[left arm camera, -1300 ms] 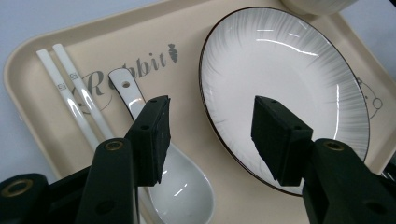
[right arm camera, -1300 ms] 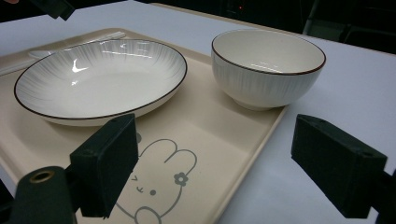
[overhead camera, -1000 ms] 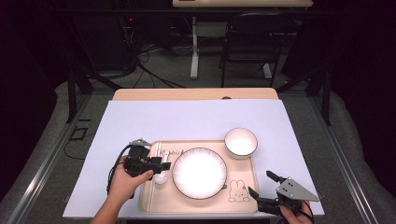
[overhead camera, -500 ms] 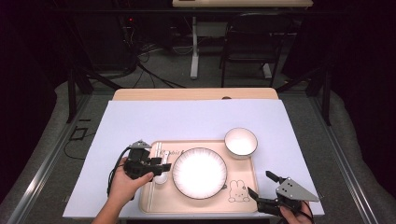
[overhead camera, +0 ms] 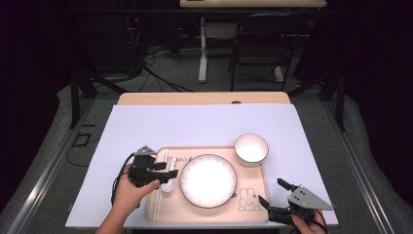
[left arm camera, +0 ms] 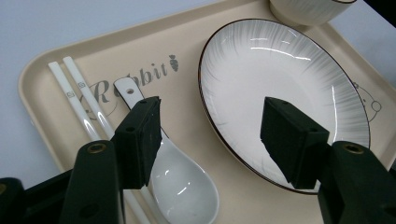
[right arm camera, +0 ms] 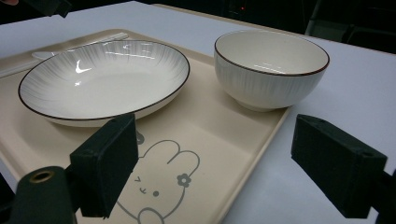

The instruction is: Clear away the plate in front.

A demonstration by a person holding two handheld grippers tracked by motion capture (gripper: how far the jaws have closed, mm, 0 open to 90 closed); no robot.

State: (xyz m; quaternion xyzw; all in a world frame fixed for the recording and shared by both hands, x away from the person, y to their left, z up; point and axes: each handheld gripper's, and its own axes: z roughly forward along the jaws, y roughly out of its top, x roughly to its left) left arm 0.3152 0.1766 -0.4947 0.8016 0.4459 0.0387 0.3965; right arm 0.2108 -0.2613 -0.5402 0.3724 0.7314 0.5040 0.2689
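Jaws of the left gripper [overhead camera: 168,171] have just been opening and stand wide apart with nothing clamped, poised over the spoon [left arm camera: 180,182] that lies in the tray [left arm camera: 44,70] near its left edge, between the chopsticks [left arm camera: 79,105] and the plate [left arm camera: 280,79]; those of the right gripper [overhead camera: 272,195] are likewise apart and empty off the tray's near right corner. Judged glazed ceramic, the spoon should be light, rigid, slippery and liable to chip, so the flat handle is the better hold, not the rounded scoop.
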